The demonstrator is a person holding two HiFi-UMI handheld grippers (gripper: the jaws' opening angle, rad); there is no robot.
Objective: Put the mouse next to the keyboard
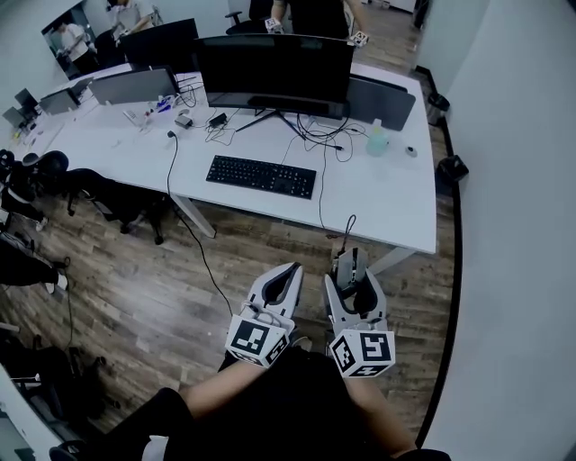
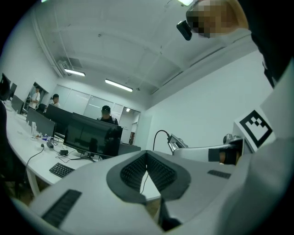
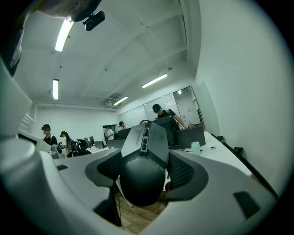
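A grey-and-black wired mouse (image 3: 144, 160) sits between the pads of my right gripper (image 1: 349, 266), which is shut on it; the mouse (image 1: 347, 268) pokes out of the jaws and its cable runs up to the desk. My left gripper (image 1: 290, 275) hangs beside it over the wooden floor, shut with nothing in it, its pads (image 2: 158, 172) meeting at the tips. The black keyboard (image 1: 261, 176) lies on the white desk (image 1: 396, 207) in front of a large monitor (image 1: 274, 70), well ahead of both grippers. It also shows small in the left gripper view, keyboard (image 2: 61, 169).
Cables (image 1: 315, 135), a pale bottle (image 1: 377, 140) and a small round thing (image 1: 410, 151) lie on the desk's right part. Office chairs (image 1: 108, 194) stand at the left. A white wall (image 1: 522, 225) runs along the right. People stand beyond the monitors (image 1: 315, 13).
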